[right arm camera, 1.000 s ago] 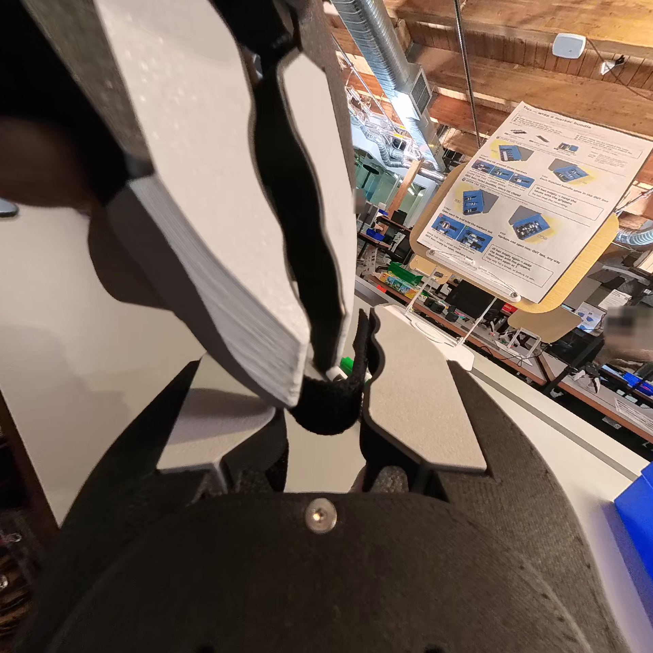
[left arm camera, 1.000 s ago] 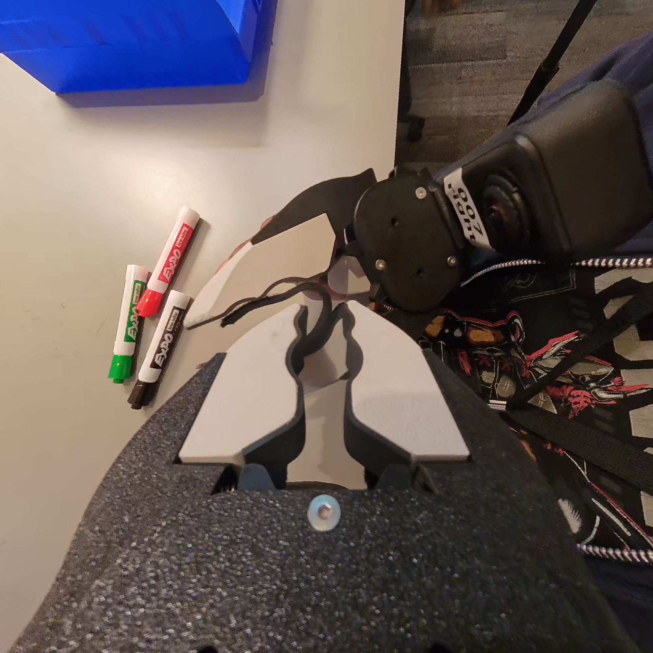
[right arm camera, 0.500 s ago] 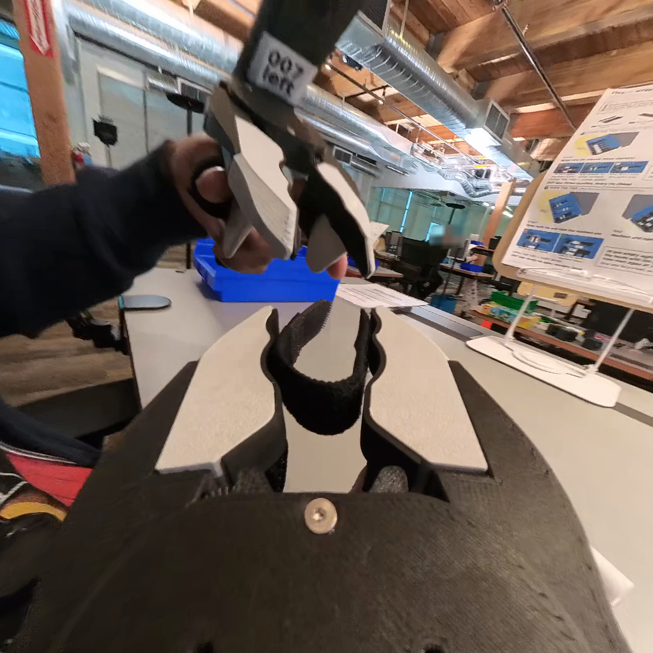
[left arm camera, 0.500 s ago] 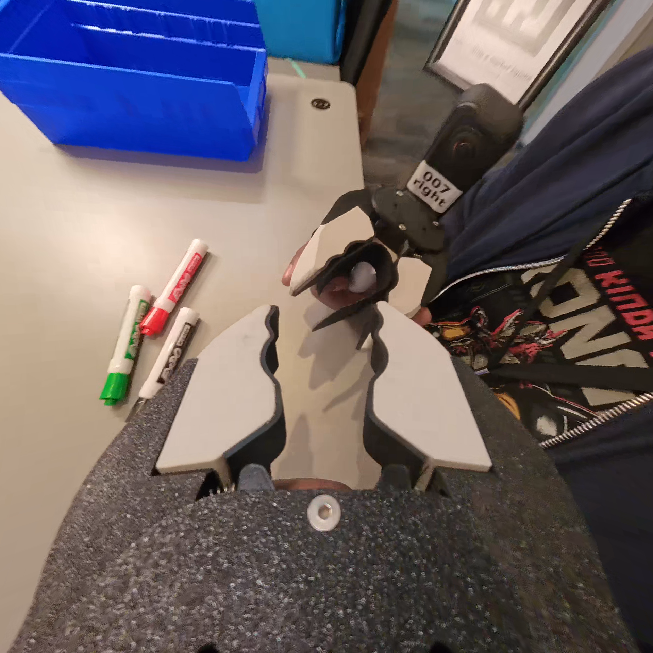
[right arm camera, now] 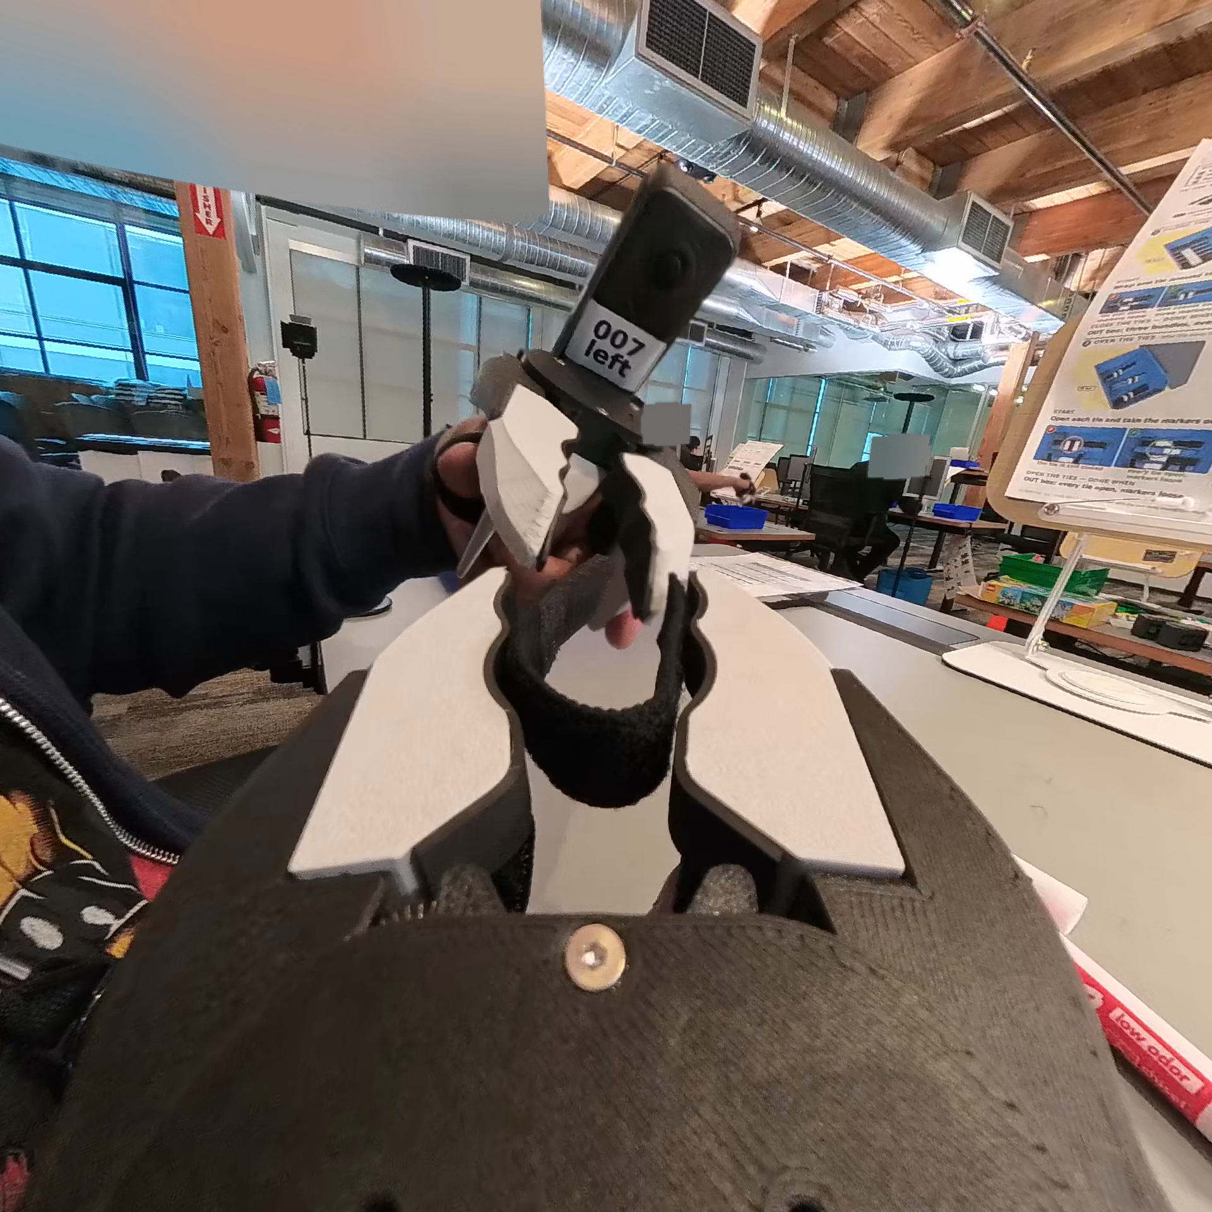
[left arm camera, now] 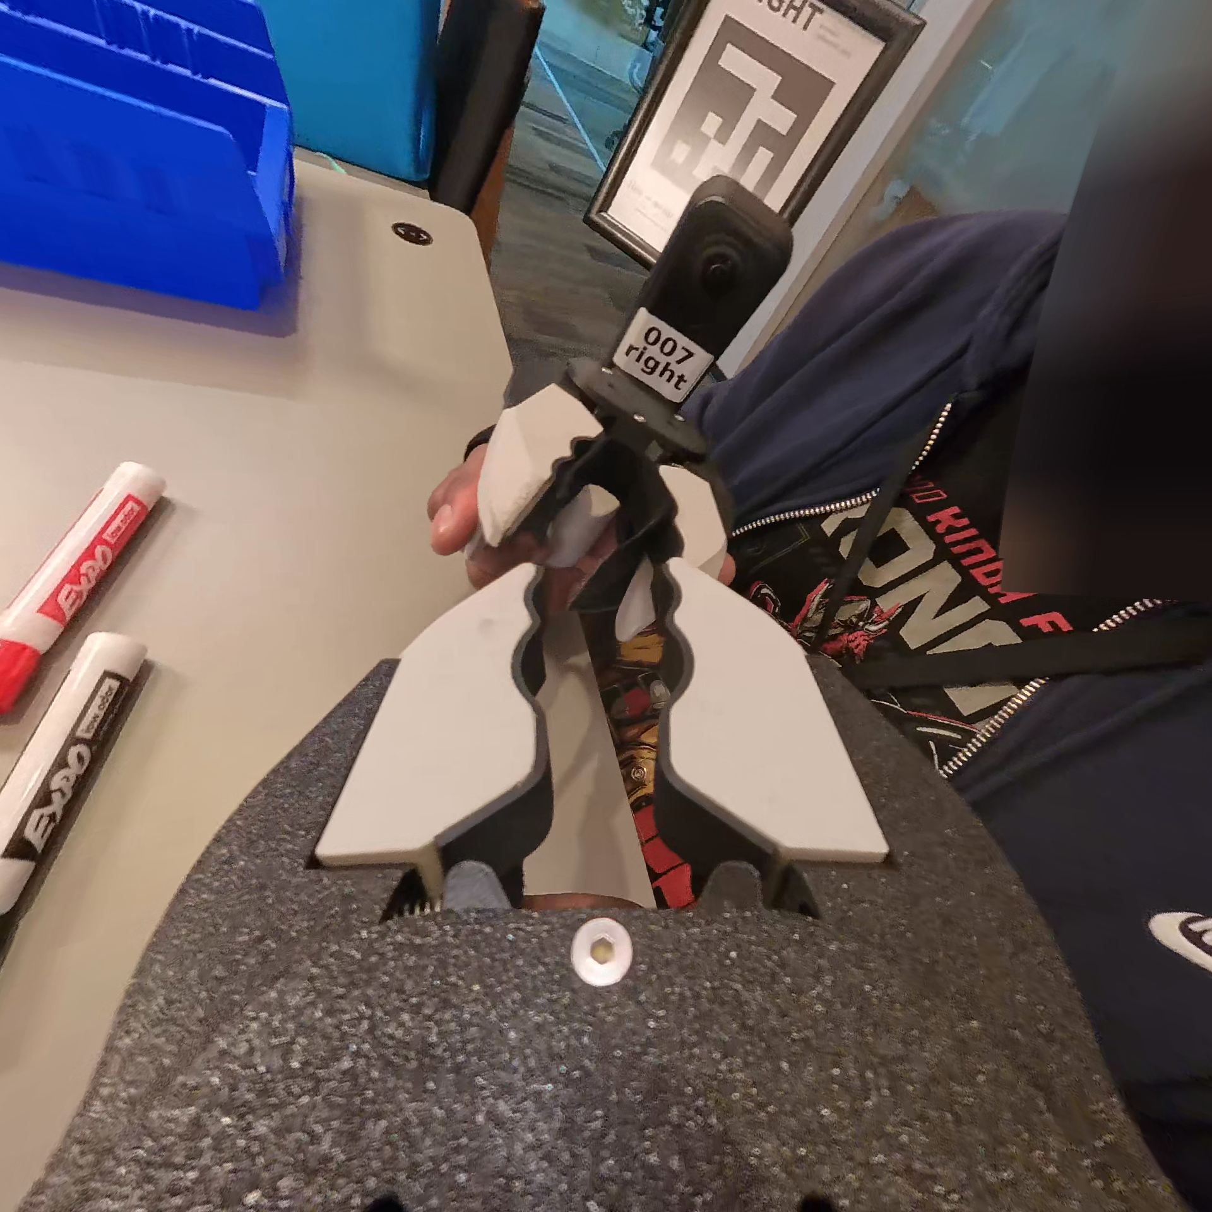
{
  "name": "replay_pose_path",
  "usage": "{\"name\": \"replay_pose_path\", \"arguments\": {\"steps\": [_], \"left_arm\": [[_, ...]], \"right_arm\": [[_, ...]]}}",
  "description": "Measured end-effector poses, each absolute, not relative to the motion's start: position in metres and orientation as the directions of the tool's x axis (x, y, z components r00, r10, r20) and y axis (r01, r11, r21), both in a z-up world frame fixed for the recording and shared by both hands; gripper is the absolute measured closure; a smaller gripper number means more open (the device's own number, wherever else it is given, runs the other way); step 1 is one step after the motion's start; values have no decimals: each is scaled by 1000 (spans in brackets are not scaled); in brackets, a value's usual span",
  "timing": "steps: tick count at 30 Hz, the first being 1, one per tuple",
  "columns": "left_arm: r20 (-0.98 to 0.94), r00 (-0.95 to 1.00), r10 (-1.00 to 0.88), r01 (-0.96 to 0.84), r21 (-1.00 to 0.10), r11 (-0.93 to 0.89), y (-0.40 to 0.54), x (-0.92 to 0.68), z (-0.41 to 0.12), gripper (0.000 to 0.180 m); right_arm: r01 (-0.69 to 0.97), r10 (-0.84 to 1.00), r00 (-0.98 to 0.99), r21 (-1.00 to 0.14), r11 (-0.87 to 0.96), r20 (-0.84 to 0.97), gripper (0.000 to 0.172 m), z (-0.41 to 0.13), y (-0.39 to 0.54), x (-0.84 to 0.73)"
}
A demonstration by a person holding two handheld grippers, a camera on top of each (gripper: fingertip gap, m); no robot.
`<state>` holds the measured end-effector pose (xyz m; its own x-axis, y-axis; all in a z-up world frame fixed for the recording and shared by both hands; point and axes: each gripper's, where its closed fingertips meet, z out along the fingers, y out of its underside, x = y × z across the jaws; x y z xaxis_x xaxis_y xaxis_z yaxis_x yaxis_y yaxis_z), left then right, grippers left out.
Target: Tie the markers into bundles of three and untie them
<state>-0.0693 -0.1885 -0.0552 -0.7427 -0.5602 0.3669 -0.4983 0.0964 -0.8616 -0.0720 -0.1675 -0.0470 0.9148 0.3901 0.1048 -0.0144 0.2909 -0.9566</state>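
Markers: red marker (left arm camera: 79, 557) and black-and-white one (left arm camera: 65, 754) lie loose on worktop (left arm camera: 295, 492), left of frame.
Strap (right arm camera: 590, 741): looped between right tool (right arm camera: 593, 613) fingers, spread against it.
Left tool (left arm camera: 600, 584): part-spread, tips at strap end, grip unclear.

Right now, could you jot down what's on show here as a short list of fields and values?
Setting: pale table in a large workshop
Right hand-held gripper: black fabric strap looped in a U between its fingers, bowed against both pads
Left hand-held gripper: fingers apart, tips close to the strap's ends; nothing plainly gripped
Markers: red marker and black marker lying loose on the table, not bundled
Bin: blue bin at the table's far side
Instruction sheet: standing on a clear stand
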Motion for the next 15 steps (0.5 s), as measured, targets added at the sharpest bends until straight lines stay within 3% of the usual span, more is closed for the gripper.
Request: {"name": "replay_pose_path", "arguments": {"steps": [6, 15], "left_arm": [[297, -773, -560, -448, -882, 150, -198, -76, -46, 160], [263, -782, -565, -431, -883, 185, -202, -78, -45, 161]], "right_arm": [[-20, 388, 916, -956, 293, 99, 123, -47, -168, -71], [-18, 391, 915, -957, 290, 102, 123, -47, -168, -72]]}}
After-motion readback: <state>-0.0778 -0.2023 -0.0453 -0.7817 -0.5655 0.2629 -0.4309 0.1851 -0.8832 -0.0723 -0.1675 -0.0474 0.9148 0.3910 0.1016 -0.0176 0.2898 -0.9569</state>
